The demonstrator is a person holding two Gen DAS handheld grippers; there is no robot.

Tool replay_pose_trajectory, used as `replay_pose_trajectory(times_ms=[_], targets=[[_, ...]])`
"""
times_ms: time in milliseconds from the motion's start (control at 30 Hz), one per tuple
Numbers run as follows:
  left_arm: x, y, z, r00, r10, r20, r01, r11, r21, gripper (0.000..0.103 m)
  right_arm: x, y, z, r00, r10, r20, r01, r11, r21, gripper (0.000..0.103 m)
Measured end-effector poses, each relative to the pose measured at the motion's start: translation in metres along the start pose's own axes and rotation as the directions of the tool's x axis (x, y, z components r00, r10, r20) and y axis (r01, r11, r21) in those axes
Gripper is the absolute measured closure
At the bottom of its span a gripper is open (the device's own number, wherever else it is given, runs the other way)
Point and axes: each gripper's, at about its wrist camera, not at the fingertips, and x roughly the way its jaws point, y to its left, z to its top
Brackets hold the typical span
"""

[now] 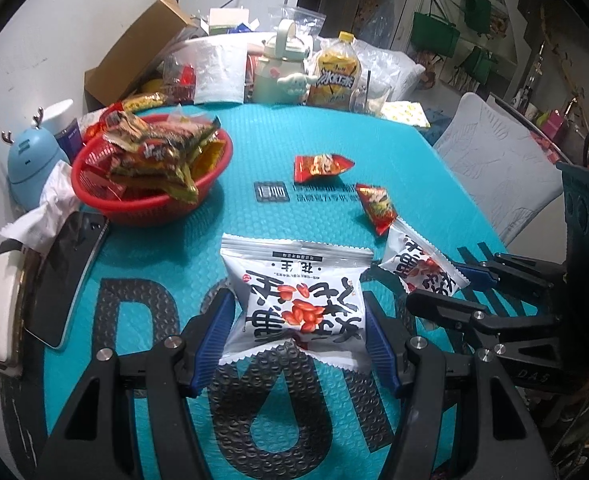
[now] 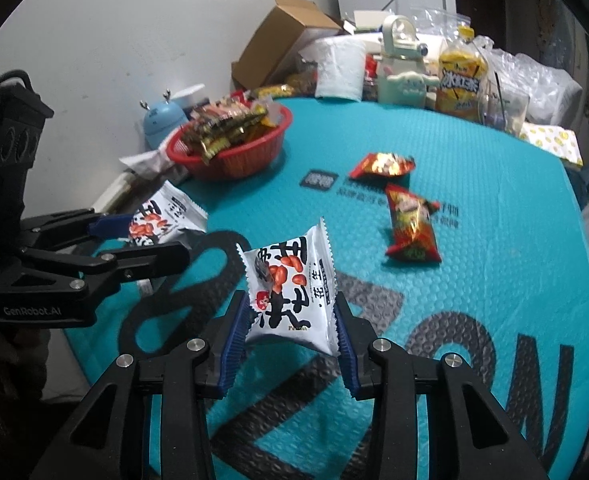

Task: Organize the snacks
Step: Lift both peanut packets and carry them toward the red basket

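My left gripper (image 1: 294,332) is shut on a white peanut packet (image 1: 298,300), pinching it between both blue pads just above the teal mat. My right gripper (image 2: 292,336) is shut on a second white peanut packet (image 2: 290,296), tilted and lifted off the mat. Each gripper also shows in the other's view: the right one (image 1: 450,284) with its packet (image 1: 422,264), the left one (image 2: 142,240) with its packet (image 2: 162,220). Two red snack packets (image 1: 320,166) (image 1: 376,208) lie loose mid-mat. A red basket (image 1: 154,204) heaped with snacks sits at the far left.
A teal bubble mat (image 1: 254,208) covers the table. A phone (image 1: 66,272), tissue (image 1: 50,208) and blue humidifier (image 1: 30,160) sit along the left edge. A cardboard box (image 1: 134,56), cream bottle (image 1: 278,68), yellow drink bottle (image 1: 334,76) and plastic bags crowd the back. A white chair (image 1: 494,164) stands on the right.
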Motion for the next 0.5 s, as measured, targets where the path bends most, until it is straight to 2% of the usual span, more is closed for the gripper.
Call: replay_pose_trajectory(times_ms=[133, 500], targets=[[-0.009, 0.007, 0.005, 1.000, -0.008, 0.019, 0.008, 1.000, -0.020, 0.041, -0.005, 0.005, 0.010, 1.000, 0.012, 0.023, -0.011, 1.000, -0.017, 0.063], [-0.033, 0.030, 0.021, 0.994, 0.063, 0.090, -0.058, 0.997, -0.050, 0.041, -0.002, 0.024, 0.042, 0.997, 0.046, 0.060, -0.041, 0.996, -0.084, 0.063]])
